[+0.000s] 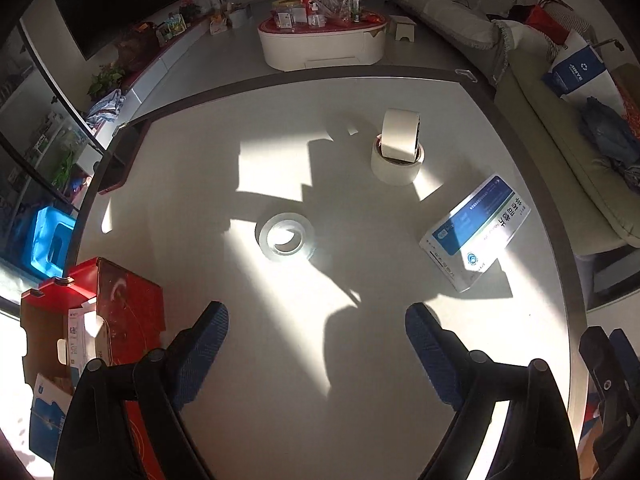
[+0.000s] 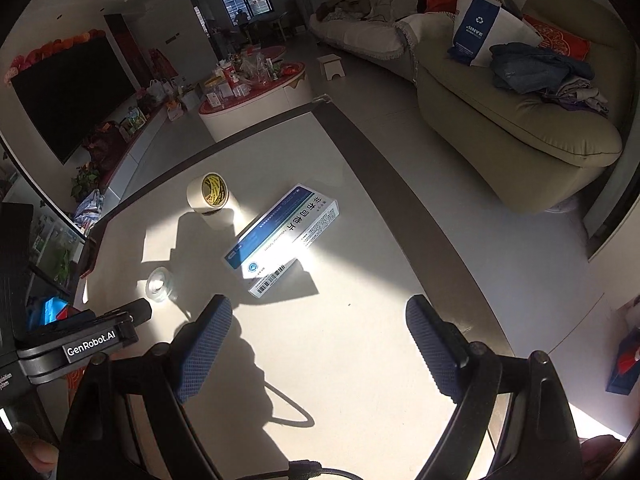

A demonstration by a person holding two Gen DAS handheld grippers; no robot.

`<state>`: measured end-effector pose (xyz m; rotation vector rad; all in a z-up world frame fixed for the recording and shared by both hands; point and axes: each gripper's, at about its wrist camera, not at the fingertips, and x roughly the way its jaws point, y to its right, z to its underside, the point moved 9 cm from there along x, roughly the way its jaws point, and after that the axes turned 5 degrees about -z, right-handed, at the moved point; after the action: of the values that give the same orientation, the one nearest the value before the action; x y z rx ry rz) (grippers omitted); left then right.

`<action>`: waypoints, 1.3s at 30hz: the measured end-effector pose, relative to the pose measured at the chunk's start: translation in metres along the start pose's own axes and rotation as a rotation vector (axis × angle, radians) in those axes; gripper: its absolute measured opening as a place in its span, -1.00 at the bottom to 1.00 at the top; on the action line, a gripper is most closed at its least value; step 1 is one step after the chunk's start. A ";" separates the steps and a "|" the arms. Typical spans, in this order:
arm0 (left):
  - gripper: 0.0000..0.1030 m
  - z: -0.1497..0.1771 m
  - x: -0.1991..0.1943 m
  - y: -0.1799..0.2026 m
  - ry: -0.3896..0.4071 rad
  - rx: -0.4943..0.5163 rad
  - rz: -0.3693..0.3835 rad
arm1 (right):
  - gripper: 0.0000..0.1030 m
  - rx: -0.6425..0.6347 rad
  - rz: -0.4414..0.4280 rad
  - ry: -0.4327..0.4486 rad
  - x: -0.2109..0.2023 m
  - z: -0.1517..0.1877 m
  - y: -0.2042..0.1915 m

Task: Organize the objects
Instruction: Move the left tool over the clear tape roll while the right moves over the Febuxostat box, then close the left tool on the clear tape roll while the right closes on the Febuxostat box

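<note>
A: Your left gripper point(image 1: 316, 344) and right gripper point(image 2: 318, 344) both stand wide apart, holding nothing.

B: And the box point(image 2: 282, 238)?

A: Mid-frame on the table point(image 2: 360, 360), lying flat, long axis running lower left to upper right. Probably light, stiff cardboard; pinch it across the narrow sides.

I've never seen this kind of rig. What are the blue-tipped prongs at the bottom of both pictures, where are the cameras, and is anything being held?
There is no robot: a person holds a two-finger claw in each hand, each with a camera looking along its fingers. One picture looks past the left claw, the other past the right claw. Both stand open, holding nothing. On the white table lie a clear tape roll, a medicine box and two cream tape rolls stacked. A red box sits at the left edge.
</note>
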<state>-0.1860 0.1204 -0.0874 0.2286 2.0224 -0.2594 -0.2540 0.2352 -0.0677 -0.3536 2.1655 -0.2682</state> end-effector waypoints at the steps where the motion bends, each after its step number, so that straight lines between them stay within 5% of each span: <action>1: 0.81 -0.004 0.010 0.000 -0.015 -0.009 -0.003 | 0.71 -0.003 0.002 -0.005 0.005 -0.002 0.000; 13: 0.81 -0.040 0.095 -0.030 -0.124 -0.146 0.007 | 0.71 -0.041 0.023 -0.074 0.060 -0.022 -0.004; 23: 0.81 -0.043 0.104 -0.012 -0.118 -0.052 0.013 | 0.71 0.049 0.026 -0.192 0.104 -0.033 -0.018; 31: 0.92 -0.032 0.102 -0.015 -0.127 -0.077 0.056 | 0.71 0.001 0.075 -0.254 0.132 -0.025 -0.032; 32: 0.92 -0.033 0.103 -0.019 -0.140 -0.178 0.008 | 0.71 0.002 0.078 -0.259 0.135 -0.025 -0.033; 35: 0.91 -0.033 0.103 -0.017 -0.137 -0.175 0.009 | 0.72 0.008 0.096 -0.275 0.145 -0.025 -0.035; 39: 0.88 -0.031 0.100 -0.018 -0.124 -0.174 0.012 | 0.99 0.013 0.120 -0.298 0.154 -0.027 -0.037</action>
<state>-0.2621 0.1164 -0.1617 0.1127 1.9077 -0.0871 -0.3559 0.1491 -0.1566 -0.2387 1.8822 -0.1509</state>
